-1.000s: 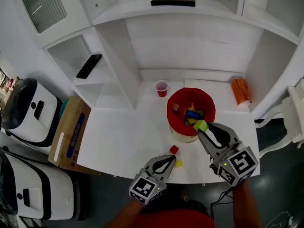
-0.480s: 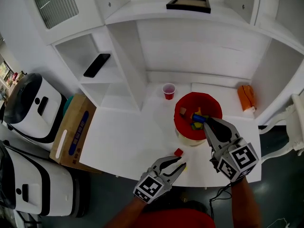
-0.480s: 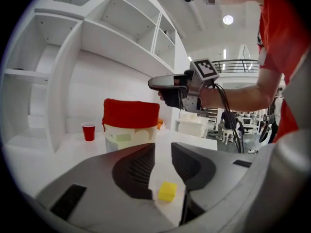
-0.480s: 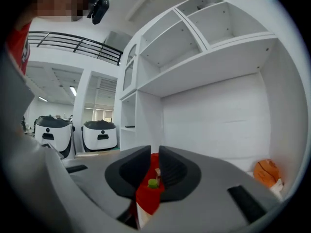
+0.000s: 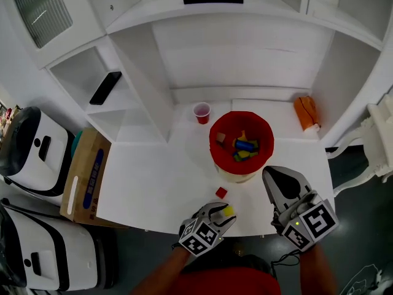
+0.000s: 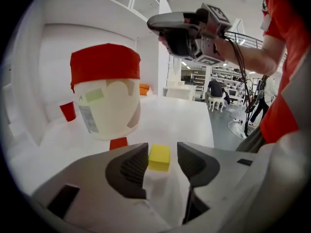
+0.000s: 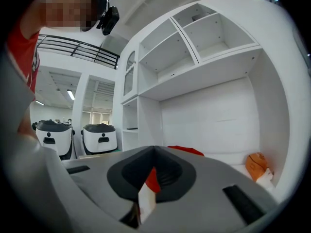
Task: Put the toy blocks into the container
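My left hand-held gripper [image 6: 163,149] is opening its jaws, with the yellow block [image 6: 159,158] loose between them on the worktop [image 5: 159,177]. My right hand-held gripper [image 5: 269,173] is closed and empty at 5 o'clock from the container [image 5: 212,141]. A red block [image 5: 221,192] lies at its 7 o'clock.

I face a white table [image 5: 159,177] set into white shelving [image 5: 141,85]; dark floor [image 5: 362,251] lies around it.

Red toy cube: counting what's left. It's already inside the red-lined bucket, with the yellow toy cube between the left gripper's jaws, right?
No. The head view shows the red toy cube on the white table beside the red-lined bucket, not inside. The yellow toy cube is between the left gripper's opening jaws.
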The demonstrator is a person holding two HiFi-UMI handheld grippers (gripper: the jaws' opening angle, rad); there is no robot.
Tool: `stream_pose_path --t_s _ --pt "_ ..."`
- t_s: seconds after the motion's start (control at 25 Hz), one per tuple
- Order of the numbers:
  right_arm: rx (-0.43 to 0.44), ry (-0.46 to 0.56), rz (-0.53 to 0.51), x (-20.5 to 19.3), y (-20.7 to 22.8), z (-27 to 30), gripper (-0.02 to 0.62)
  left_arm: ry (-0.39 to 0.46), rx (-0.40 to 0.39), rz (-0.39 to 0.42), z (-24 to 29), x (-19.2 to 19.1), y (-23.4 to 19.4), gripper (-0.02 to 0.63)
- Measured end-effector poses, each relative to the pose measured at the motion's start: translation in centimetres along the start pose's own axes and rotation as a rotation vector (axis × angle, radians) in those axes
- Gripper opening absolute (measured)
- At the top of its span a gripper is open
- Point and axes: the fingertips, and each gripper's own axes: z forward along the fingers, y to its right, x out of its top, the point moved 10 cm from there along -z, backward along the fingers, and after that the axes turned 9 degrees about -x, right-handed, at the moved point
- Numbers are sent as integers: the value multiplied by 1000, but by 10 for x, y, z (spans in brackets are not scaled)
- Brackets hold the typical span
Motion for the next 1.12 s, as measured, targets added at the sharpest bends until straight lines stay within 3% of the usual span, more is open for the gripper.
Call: stream_pose_path --t_s 0.16,0.2,0.32,0.48,0.64,0.72,0.92,1.12 --pt "-21 -17 -14 -4 3 -11 8 -26 6 -4 9 -2 -4 208" --pt "-24 -27 -16 -7 4 -13 8 -25 10 -3 9 -2 -5 178" --pt "-23 -72 -22 -20 3 -15 8 9 23 -5 7 -2 -5 176" --pt "-10 -156 -57 -45 -3 -14 8 183 65 -18 -21 15 -2 176" --pt "13 -205 -41 -65 -8 -11 8 439 140 -48 -75 72 -8 176" --pt "26 -214 -27 -72 -12 -9 8 518 162 -62 -96 104 -15 176" --pt "49 -226 -38 -76 -25 -4 8 614 231 21 -109 160 -54 176" --pt "67 -254 -39 -86 -35 1 31 584 219 -23 -89 177 -88 186"
